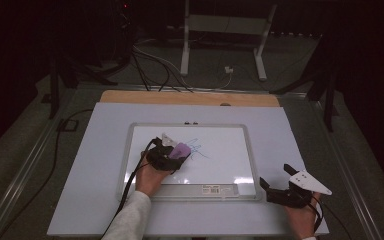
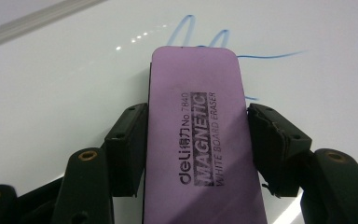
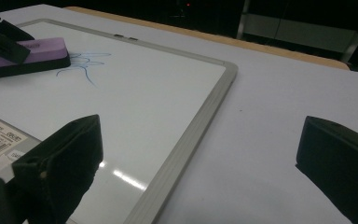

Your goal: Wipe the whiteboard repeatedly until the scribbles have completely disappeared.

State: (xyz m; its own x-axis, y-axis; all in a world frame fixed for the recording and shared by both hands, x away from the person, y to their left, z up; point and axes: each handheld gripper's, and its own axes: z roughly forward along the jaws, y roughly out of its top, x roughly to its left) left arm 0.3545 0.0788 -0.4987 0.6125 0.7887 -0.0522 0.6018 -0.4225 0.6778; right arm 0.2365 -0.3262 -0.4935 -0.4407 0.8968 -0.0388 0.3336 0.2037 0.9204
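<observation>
The left gripper [image 1: 172,156] pinches a purple whiteboard eraser [image 2: 200,135] across its width, one black pad on each long side, and the eraser lies flat on the whiteboard [image 1: 225,150] near the board's middle. Blue marker scribbles [image 1: 196,148] sit just past the eraser's front end, at about 1 o'clock from it in the high view. To wipe well, the eraser's felt face should stay level on the board, pressed evenly, and travel straight over the strokes toward 1 o'clock, then pass across them once more so no thin tail survives. The grip looks square and centred, so tilting seems the main risk: a lifted edge would skip the ink.

The right gripper [image 1: 278,186] rests off the board at 4 o'clock, its jaws spread wide with nothing between them. It could steady the frame if the board slides.

The whiteboard lies on a pale counter [image 1: 95,165] with a wooden edge [image 1: 190,98] at the far side. A barcode label [image 1: 217,189] sits on the board's near frame. Beyond, the room is dark; cables [image 1: 152,65] trail over the floor beside a white stand [image 1: 225,35].
</observation>
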